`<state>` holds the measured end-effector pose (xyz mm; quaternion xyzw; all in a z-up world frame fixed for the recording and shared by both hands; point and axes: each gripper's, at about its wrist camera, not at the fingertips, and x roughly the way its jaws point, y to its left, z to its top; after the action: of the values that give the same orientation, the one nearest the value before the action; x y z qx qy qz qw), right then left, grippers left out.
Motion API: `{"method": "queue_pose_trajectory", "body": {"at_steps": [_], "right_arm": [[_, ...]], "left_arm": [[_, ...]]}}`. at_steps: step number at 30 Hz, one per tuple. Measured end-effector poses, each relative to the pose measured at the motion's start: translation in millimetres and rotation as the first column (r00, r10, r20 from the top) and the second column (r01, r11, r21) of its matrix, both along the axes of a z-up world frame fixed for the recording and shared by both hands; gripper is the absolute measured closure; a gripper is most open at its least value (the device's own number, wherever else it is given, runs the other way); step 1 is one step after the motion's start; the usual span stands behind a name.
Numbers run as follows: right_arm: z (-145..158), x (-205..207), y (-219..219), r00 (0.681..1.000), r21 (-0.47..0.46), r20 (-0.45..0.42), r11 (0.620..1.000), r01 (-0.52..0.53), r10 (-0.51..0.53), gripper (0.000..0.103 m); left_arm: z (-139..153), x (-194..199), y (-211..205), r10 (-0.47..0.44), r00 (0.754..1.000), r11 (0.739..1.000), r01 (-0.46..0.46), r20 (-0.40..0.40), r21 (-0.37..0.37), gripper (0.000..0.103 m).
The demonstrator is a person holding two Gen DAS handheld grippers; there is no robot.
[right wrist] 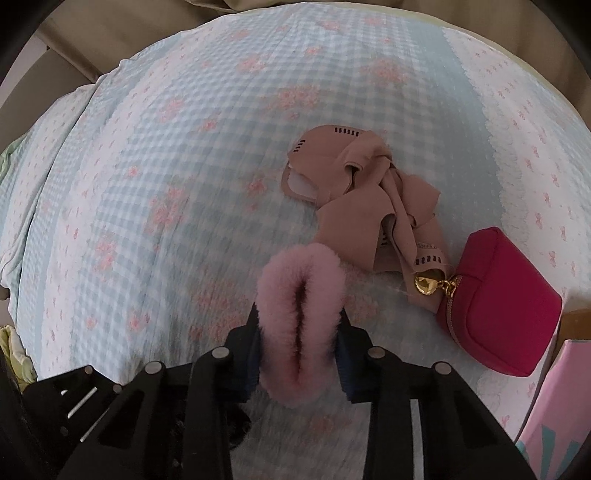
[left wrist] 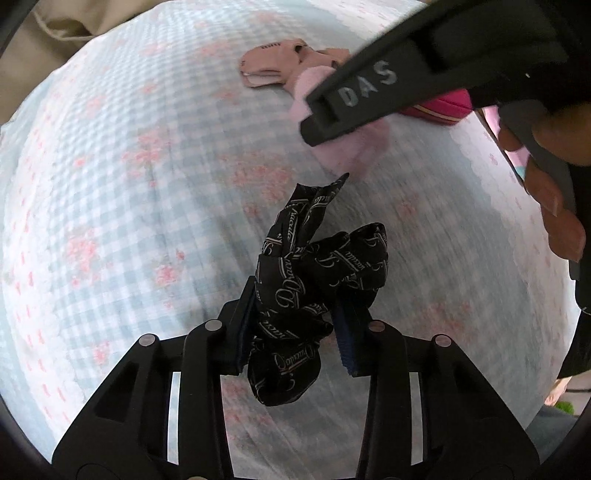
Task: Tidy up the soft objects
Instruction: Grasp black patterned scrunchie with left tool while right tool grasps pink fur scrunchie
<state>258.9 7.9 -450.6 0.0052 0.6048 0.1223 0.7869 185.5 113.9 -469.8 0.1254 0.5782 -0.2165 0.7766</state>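
A black scarf with white script (left wrist: 306,280) lies bunched on the checked bedspread (left wrist: 129,184), and my left gripper (left wrist: 295,332) is shut on it, its blue pads pressing both sides. In the right wrist view a fluffy pink ring (right wrist: 301,317) is squeezed flat between the pads of my right gripper (right wrist: 301,350), which is shut on it. The right gripper's black body (left wrist: 424,70) crosses the upper right of the left wrist view, over the pink fluff (left wrist: 351,147). A tan strappy garment (right wrist: 362,206) lies just beyond the ring.
A magenta zip pouch (right wrist: 498,302) with a gold pull lies right of the tan garment. A pink box (right wrist: 554,406) stands at the bed's right edge. Beige cloth (right wrist: 129,33) lies past the bedspread's far edge. A person's fingers (left wrist: 546,177) hold the right gripper.
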Motion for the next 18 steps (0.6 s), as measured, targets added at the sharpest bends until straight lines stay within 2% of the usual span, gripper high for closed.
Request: {"method": "queue_pose_trajectory", "body": {"at_steps": [10, 12, 18], "right_arm": [[30.0, -4.1, -1.9, 0.999, 0.007, 0.034, 1.0, -0.001, 0.001, 0.073], [42.5, -5.2, -2.8, 0.999, 0.01, 0.046, 1.0, 0.0, 0.0, 0.073], [91.6, -13.8, -13.4, 0.995, 0.02, 0.096, 1.0, 0.002, -0.004, 0.073]], "left_arm": [[24.4, 7.5, 8.3, 0.062, 0.998, 0.998, -0.061, 0.018, -0.007, 0.07], [34.1, 15.9, 16.2, 0.071, 0.997, 0.997, -0.07, 0.027, -0.011, 0.07], [76.9, 9.2, 6.9, 0.082, 0.994, 0.997, -0.081, 0.065, -0.015, 0.07]]}}
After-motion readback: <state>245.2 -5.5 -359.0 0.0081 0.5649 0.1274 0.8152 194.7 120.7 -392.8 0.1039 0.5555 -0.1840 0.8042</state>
